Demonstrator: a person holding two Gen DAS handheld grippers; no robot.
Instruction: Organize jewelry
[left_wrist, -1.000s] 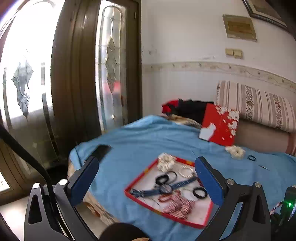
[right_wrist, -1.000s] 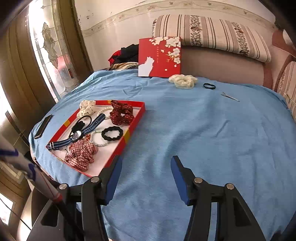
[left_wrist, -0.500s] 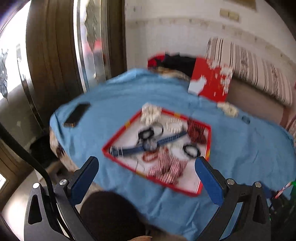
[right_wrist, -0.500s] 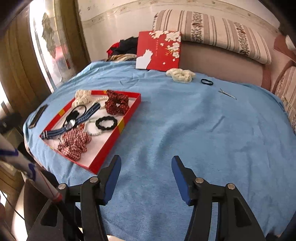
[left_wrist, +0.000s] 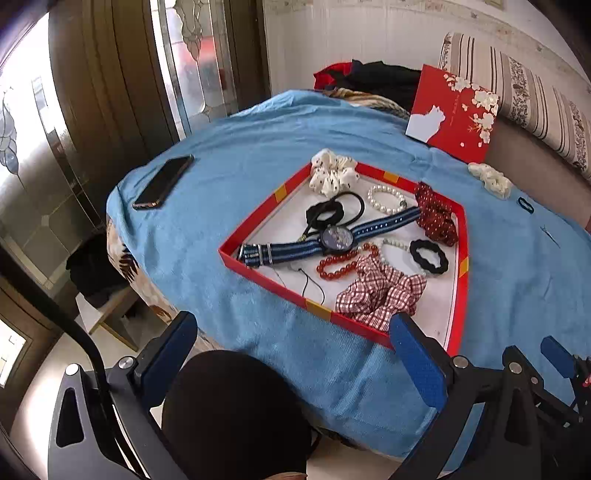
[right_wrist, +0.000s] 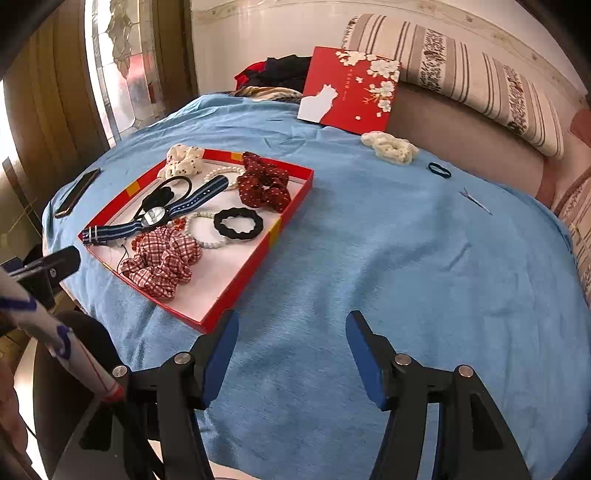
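Observation:
A red tray (left_wrist: 463, 266) (right_wrist: 258, 254) lies on the blue cloth and holds a blue striped watch (left_wrist: 332, 238) (right_wrist: 155, 216), red beads (left_wrist: 336, 267), pearl bracelets (left_wrist: 386, 199), a black scrunchie (left_wrist: 428, 254) (right_wrist: 238, 223), a checked scrunchie (left_wrist: 380, 291) (right_wrist: 162, 260), a dark red scrunchie (left_wrist: 436, 218) (right_wrist: 264, 186) and a white dotted scrunchie (left_wrist: 332, 173) (right_wrist: 183, 160). Outside it lie a cream scrunchie (right_wrist: 389, 147) (left_wrist: 489, 179), a small black hair tie (right_wrist: 439, 170) and a thin metal clip (right_wrist: 474, 200). My left gripper (left_wrist: 295, 354) is open before the tray's near edge. My right gripper (right_wrist: 291, 343) is open over bare cloth right of the tray.
A black phone (left_wrist: 164, 181) (right_wrist: 75, 192) lies at the cloth's left edge. A red box lid with white flowers (left_wrist: 454, 112) (right_wrist: 349, 90) leans against a sofa at the back. A striped cushion (right_wrist: 461, 77) lies behind. A dark round shape (left_wrist: 236, 417) sits below the left gripper.
The left gripper view has tilted down and moved closer to the tray, which now fills its middle. The right gripper has moved slightly forward over the cloth. Both stay open.

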